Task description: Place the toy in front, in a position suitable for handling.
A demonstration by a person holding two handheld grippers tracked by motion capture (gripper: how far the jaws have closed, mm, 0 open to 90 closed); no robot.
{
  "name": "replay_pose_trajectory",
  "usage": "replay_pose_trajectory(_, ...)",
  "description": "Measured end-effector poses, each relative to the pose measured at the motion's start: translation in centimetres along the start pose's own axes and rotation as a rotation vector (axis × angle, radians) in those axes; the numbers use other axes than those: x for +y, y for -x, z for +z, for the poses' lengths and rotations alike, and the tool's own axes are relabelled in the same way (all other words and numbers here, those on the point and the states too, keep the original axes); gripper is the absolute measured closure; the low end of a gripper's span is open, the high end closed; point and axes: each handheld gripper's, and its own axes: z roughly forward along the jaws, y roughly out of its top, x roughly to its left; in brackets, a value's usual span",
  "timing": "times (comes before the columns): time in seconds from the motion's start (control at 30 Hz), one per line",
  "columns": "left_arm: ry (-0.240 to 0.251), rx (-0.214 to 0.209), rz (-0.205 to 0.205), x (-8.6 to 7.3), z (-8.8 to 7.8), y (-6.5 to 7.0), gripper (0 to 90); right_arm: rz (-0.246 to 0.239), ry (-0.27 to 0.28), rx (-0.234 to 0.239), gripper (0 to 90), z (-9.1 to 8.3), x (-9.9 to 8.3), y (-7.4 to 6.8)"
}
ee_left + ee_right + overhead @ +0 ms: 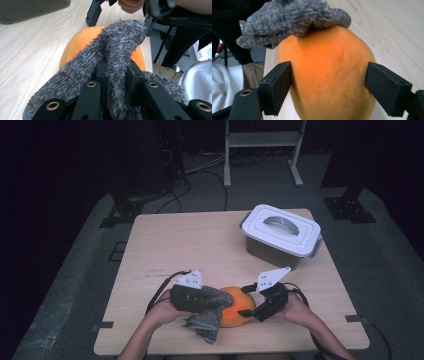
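An orange rounded soft object (236, 314) lies near the table's front edge. A grey fuzzy cloth (207, 319) is draped over its left side and hangs down toward the edge. My left gripper (216, 301) is shut on a fold of this cloth (120, 50), pressing it across the top of the orange object (82, 42). From the right, my right gripper (248, 312) clasps the orange object (329, 62), one jaw against each flank. The cloth (294, 17) covers the object's far end in the right gripper view.
A grey box with a white handled lid (281, 234) stands shut at the back right of the wooden table (185, 240). A white metal frame (262, 150) and cables lie on the dark floor beyond the table.
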Motion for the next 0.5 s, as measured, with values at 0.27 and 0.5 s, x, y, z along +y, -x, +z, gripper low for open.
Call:
replay_pose_trajectory(0.27,0.010,0.021,-0.030,-1.5,-0.9,-0.3,75.7,0.008,-0.002,0.004,26.0,0.3,-0.9,-0.3)
replay_pose_trajectory(0.5,-0.001,0.046,-0.063,-2.7,-1.5,-0.6,75.5,0.011,0.000,-0.011,26.6,0.2,-1.3,-0.9)
